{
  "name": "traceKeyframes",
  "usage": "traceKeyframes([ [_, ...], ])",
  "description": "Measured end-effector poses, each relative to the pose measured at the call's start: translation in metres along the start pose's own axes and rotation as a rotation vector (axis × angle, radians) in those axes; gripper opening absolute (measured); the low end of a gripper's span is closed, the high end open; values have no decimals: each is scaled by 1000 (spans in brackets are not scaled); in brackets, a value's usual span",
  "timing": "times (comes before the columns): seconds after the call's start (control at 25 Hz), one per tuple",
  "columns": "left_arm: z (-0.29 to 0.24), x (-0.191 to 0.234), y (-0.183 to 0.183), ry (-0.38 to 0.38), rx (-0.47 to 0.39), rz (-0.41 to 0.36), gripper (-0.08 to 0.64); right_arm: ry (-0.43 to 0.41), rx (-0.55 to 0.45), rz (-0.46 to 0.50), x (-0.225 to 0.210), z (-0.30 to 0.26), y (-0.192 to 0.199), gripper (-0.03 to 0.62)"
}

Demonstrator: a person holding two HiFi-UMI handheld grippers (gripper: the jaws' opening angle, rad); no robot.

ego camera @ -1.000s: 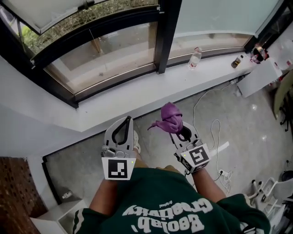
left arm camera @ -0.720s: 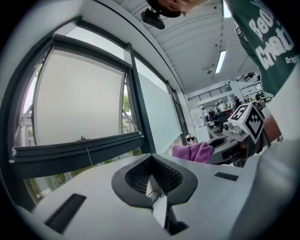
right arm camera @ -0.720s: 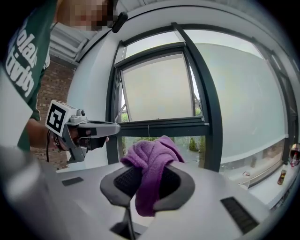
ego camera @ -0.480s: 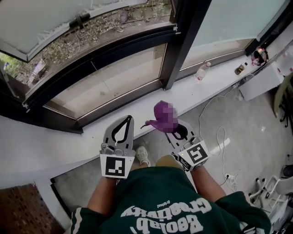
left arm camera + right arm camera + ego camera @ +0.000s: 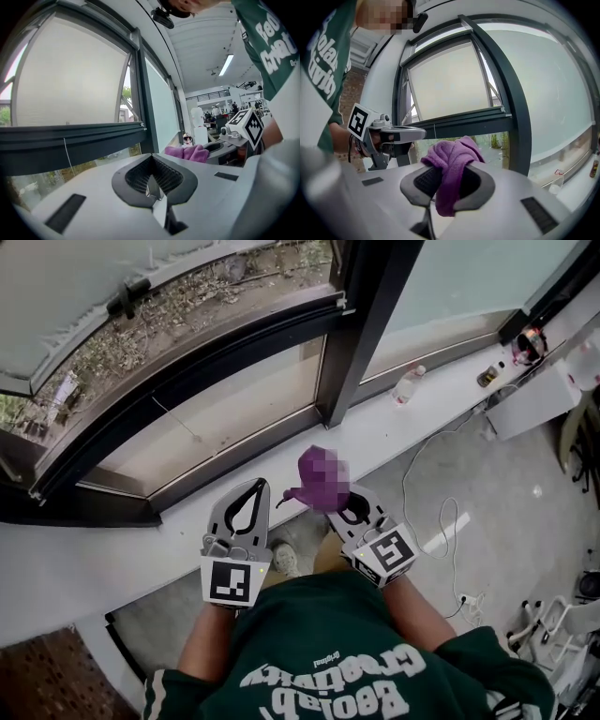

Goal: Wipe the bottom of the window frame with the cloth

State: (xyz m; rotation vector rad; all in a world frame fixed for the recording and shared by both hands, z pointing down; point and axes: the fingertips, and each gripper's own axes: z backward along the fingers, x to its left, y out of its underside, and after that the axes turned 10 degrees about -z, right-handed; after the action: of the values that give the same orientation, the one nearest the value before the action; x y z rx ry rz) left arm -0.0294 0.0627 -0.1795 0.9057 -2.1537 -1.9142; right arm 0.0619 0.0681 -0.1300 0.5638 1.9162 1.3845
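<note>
My right gripper [image 5: 336, 495] is shut on a bunched purple cloth [image 5: 322, 478], held above the white sill [image 5: 141, 549] just short of the window. In the right gripper view the cloth [image 5: 452, 164] drapes over the closed jaws of that gripper [image 5: 440, 190], with the dark bottom rail of the window frame [image 5: 464, 123] ahead. My left gripper [image 5: 255, 489] is beside it, shut with nothing in it. The left gripper view shows the left gripper [image 5: 152, 183] facing the same dark rail [image 5: 70, 140], with the purple cloth [image 5: 185, 152] off to the right. The window frame's bottom rail [image 5: 220, 457] runs along the sill.
A dark vertical mullion [image 5: 361, 329] splits the window. Farther right on the sill stand a plastic bottle [image 5: 409, 384] and a small dark bottle [image 5: 487, 375]. A white cable [image 5: 441, 521] lies on the grey floor, and a white cabinet [image 5: 534, 399] stands at the right.
The window and sill have come closer in the head view. Both grippers have moved forward toward the sill, the right one still holding the cloth.
</note>
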Motion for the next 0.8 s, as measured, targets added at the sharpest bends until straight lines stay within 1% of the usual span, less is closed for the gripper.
traceKeyframes([
  [0.12,-27,-8,-7,35,3,-7,8,-32,24,-15,-21,-8,-11,69],
  [0.24,-57,-15,-12,47,23,-10,8,-109,52,-31,-45,-10,-12,69],
  [0.32,-77,-25,-7,43,51,-4,8,-148,50,-76,-66,-6,-10,69],
  [0.4,-100,-33,2,35,84,-31,8,-160,41,-144,-94,-5,-7,69],
  [0.44,-111,-38,4,37,91,-27,8,-162,38,-177,-107,-5,-4,69],
  [0.52,-133,-52,9,64,102,5,8,-158,51,-222,-132,-5,13,69],
  [0.56,-144,-58,12,81,112,2,8,-153,67,-237,-143,-6,26,69],
  [0.64,-164,-69,24,106,139,-38,8,-135,96,-269,-166,-10,53,70],
  [0.72,-183,-80,41,126,170,-59,8,-97,114,-290,-190,-12,77,70],
  [0.8,-197,-90,56,148,176,-46,8,-42,133,-297,-213,-11,101,69],
])
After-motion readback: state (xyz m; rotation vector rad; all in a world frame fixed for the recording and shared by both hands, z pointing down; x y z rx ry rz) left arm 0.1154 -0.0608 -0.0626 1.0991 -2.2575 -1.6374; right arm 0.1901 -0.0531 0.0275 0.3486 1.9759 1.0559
